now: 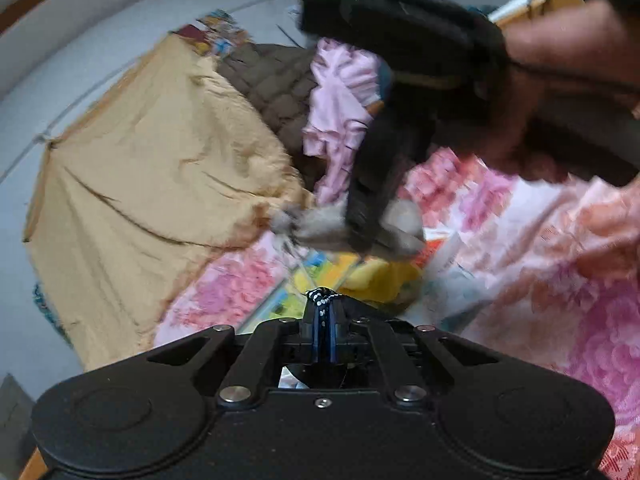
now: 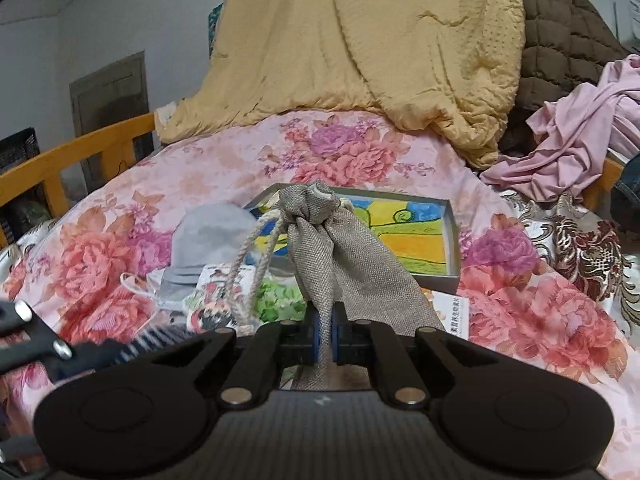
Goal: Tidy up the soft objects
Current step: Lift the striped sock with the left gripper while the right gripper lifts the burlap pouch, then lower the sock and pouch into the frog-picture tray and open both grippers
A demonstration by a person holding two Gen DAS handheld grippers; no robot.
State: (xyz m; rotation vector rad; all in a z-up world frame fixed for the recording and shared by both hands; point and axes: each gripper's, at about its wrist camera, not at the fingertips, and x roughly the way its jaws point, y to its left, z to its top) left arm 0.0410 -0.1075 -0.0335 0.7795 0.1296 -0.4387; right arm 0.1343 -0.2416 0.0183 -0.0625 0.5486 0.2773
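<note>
My right gripper (image 2: 326, 326) is shut on a grey woven drawstring pouch (image 2: 340, 256) and holds it above the floral bedspread (image 2: 180, 184). The pouch's cords (image 2: 250, 272) hang down on the left. In the left wrist view the right gripper (image 1: 368, 220) shows from the side with the pouch (image 1: 320, 226) in it. My left gripper (image 1: 324, 312) is shut on a dark blue cloth with white dots (image 1: 322, 296), of which only a small tuft shows. A shallow box with a colourful drawing (image 2: 404, 236) lies on the bed behind the pouch.
A grey cap (image 2: 208, 236) and some printed cards (image 2: 224, 284) lie left of the box. A tan quilt (image 2: 360, 52), a brown quilted blanket (image 2: 560, 48) and pink garments (image 2: 580, 132) are piled at the back. A wooden bed rail (image 2: 76, 160) runs along the left.
</note>
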